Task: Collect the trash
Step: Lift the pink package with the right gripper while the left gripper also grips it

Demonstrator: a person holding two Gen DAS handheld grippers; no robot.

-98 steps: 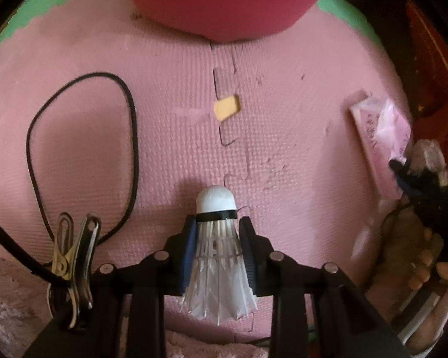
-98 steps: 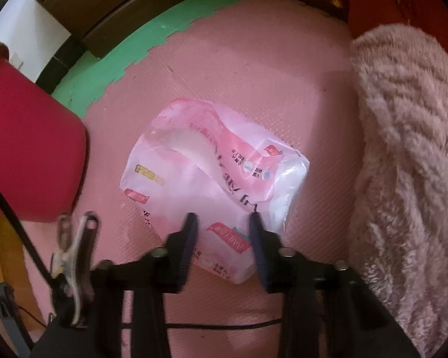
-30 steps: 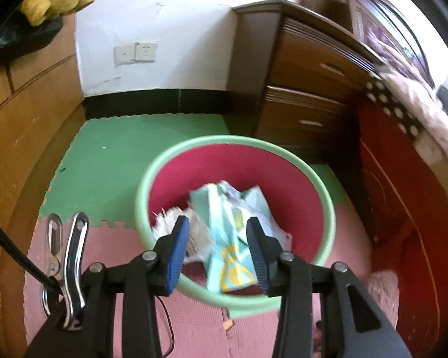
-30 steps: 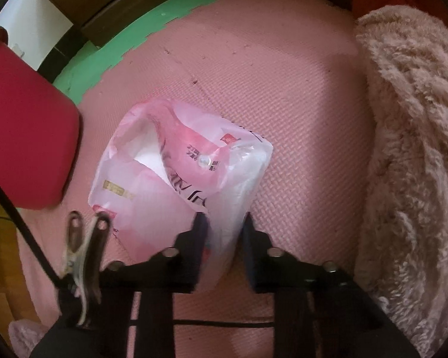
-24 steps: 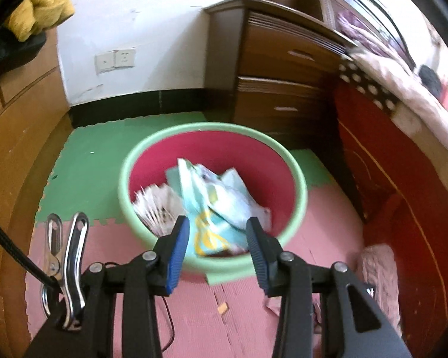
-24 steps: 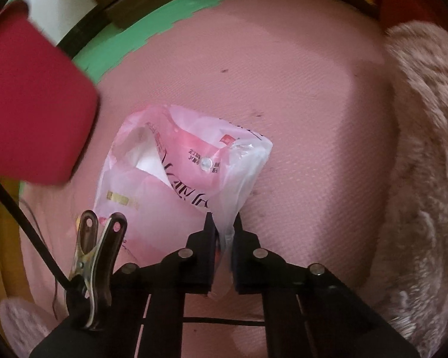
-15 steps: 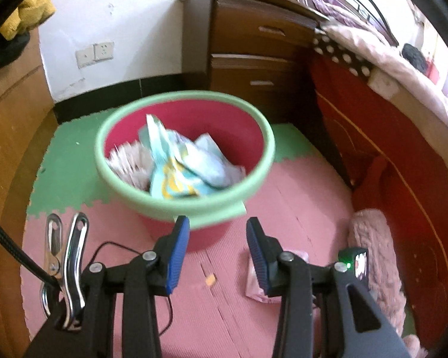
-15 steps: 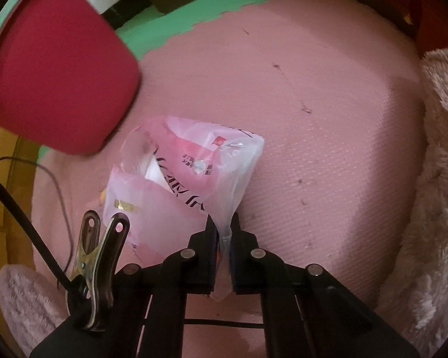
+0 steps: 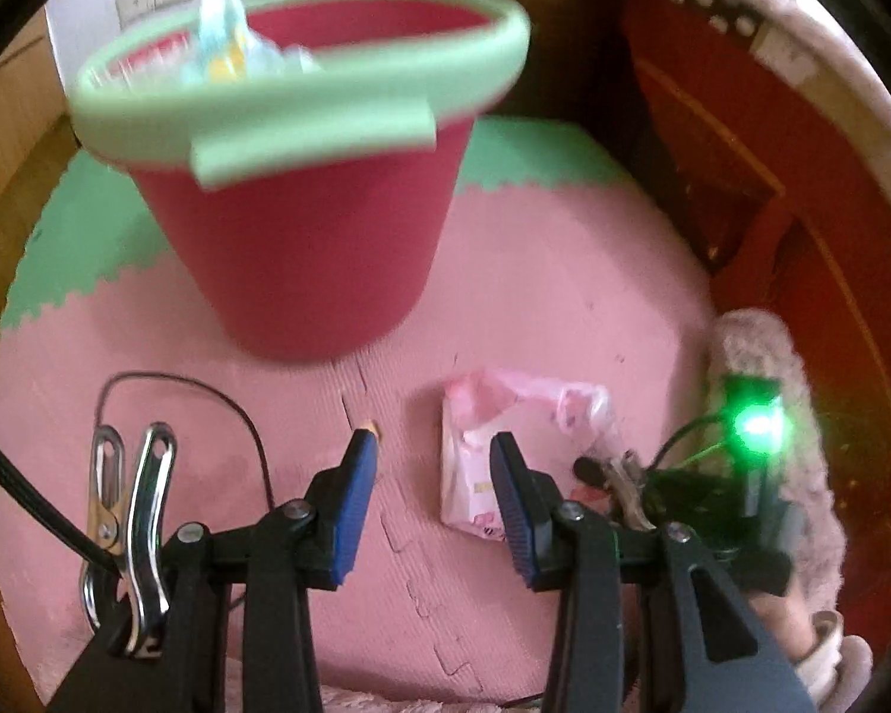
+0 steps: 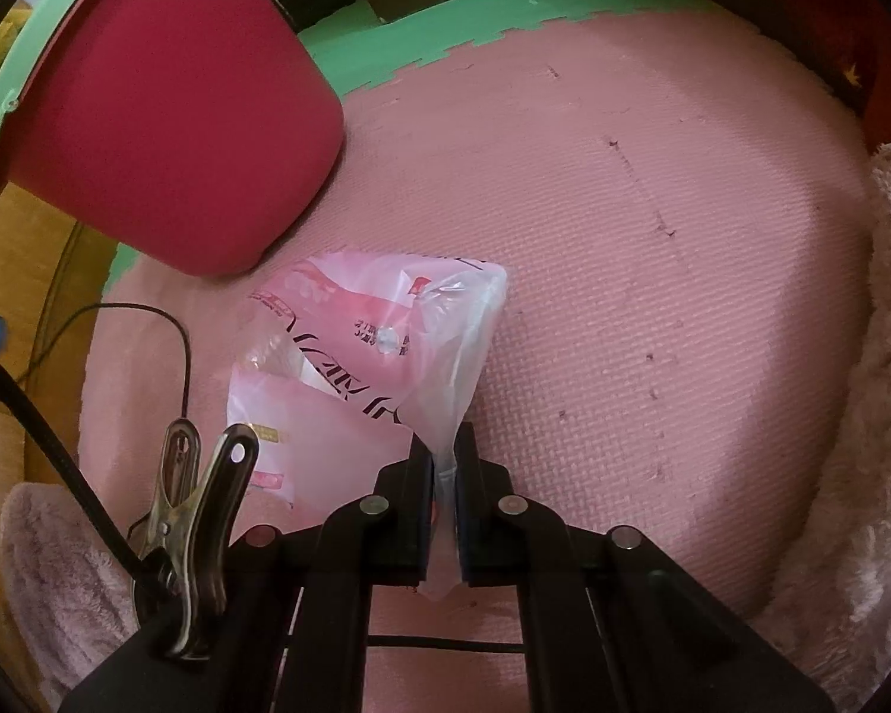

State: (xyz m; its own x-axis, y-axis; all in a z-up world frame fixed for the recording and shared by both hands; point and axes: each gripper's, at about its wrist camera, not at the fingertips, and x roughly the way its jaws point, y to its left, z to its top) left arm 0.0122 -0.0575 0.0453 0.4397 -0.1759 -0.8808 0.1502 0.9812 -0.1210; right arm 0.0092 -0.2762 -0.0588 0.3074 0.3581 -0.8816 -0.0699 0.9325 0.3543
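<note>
My right gripper is shut on a corner of a pink plastic bag and holds it just above the pink foam mat. The bag also shows in the left wrist view, with the right gripper beside it. My left gripper is open and empty, low over the mat. A red bucket with a green rim stands ahead and holds a blue-white wrapper and other trash. The bucket also shows at the upper left of the right wrist view.
A small orange scrap lies on the mat by my left finger. A thin black cable loops left of it. A fluffy pink rug borders the mat on the right. Dark red furniture stands at the right.
My left gripper, empty, has dropped from above the bucket down toward the mat. My right gripper has stayed shut on the pink bag and raised it, swinging toward the bucket.
</note>
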